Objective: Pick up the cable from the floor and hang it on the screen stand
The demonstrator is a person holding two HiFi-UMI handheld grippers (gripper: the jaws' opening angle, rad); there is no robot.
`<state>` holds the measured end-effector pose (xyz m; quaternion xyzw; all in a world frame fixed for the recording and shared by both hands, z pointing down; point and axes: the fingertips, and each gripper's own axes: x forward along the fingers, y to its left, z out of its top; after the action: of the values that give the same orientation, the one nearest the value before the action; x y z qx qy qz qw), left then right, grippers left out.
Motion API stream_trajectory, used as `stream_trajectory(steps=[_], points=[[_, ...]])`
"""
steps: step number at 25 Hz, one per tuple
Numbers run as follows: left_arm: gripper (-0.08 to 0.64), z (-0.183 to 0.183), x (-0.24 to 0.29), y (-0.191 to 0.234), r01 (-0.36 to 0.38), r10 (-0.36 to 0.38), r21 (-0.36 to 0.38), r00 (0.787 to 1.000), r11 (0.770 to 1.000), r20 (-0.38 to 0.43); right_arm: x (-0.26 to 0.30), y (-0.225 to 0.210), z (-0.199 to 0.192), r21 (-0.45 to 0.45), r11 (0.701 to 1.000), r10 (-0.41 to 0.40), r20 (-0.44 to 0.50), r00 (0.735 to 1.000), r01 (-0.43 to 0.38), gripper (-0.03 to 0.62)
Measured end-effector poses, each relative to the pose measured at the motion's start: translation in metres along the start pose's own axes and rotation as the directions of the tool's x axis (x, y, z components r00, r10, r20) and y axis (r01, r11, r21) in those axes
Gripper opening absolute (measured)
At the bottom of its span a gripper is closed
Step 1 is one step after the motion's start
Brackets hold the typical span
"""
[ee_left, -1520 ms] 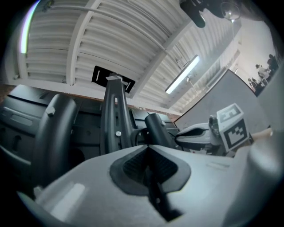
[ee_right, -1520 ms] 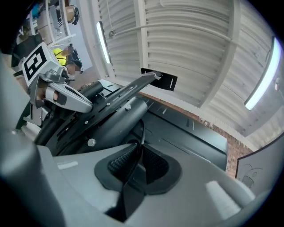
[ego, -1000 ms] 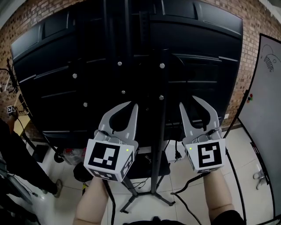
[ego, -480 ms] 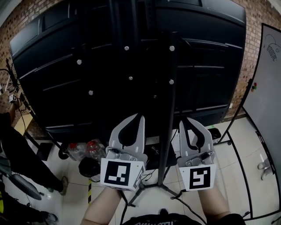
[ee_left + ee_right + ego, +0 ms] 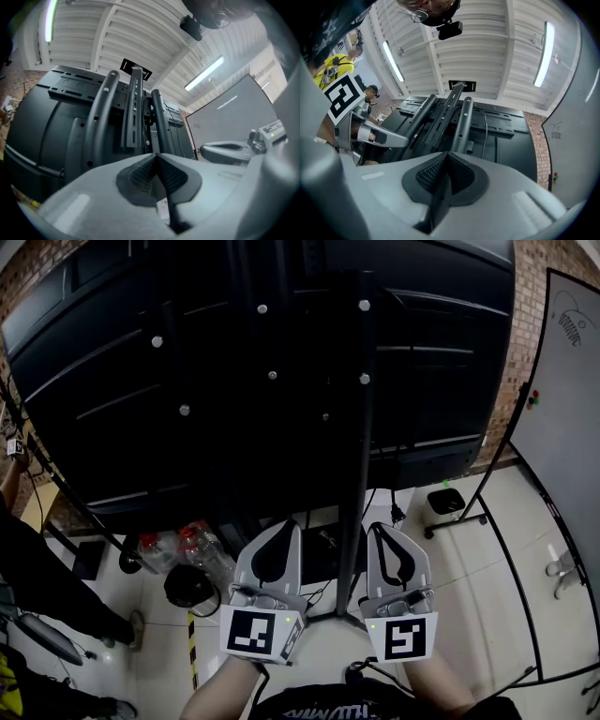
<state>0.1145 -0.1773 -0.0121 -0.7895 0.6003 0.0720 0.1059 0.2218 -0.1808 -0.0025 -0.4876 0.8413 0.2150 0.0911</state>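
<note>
The back of the big black screen [image 5: 187,381] fills the head view, with the screen stand's upright pole [image 5: 354,446] running down its middle. A thin black cable with a plug [image 5: 393,513] hangs below the screen's lower edge, and more cable lies by the stand's foot [image 5: 323,594]. Low in the view, side by side in front of the stand, are my left gripper [image 5: 293,526] and right gripper [image 5: 375,527]. Both are shut and hold nothing. The left gripper view has its pads [image 5: 154,154] pressed together, pointing up at the stand rails [image 5: 133,108]. The right gripper [image 5: 448,153] looks the same.
Plastic bottles [image 5: 183,545] and a round black object [image 5: 187,587] sit on the tiled floor at the left. A person in dark clothes [image 5: 37,568] stands at the far left. A whiteboard on a frame [image 5: 562,409] is at the right, with a small black box [image 5: 445,501] near its foot.
Both grippers went from wide open to shut. They have dropped toward the bottom of the head view, closer to my body, and the view has tilted further onto the floor.
</note>
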Motion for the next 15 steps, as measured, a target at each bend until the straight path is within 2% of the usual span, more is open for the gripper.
stream_trajectory(steps=[10,15], points=[[0.005,-0.043,-0.029,0.002,-0.003,-0.002,-0.051,0.995,0.999,-0.096,-0.01,0.038,-0.028,0.084,0.996,0.042,-0.102,0.994,-0.034,0.008],[0.005,-0.058,-0.039,0.003,0.009,-0.017,-0.066,0.993,0.998,-0.116,-0.015,0.059,-0.038,0.087,0.994,0.083,-0.146,0.986,-0.07,0.008]])
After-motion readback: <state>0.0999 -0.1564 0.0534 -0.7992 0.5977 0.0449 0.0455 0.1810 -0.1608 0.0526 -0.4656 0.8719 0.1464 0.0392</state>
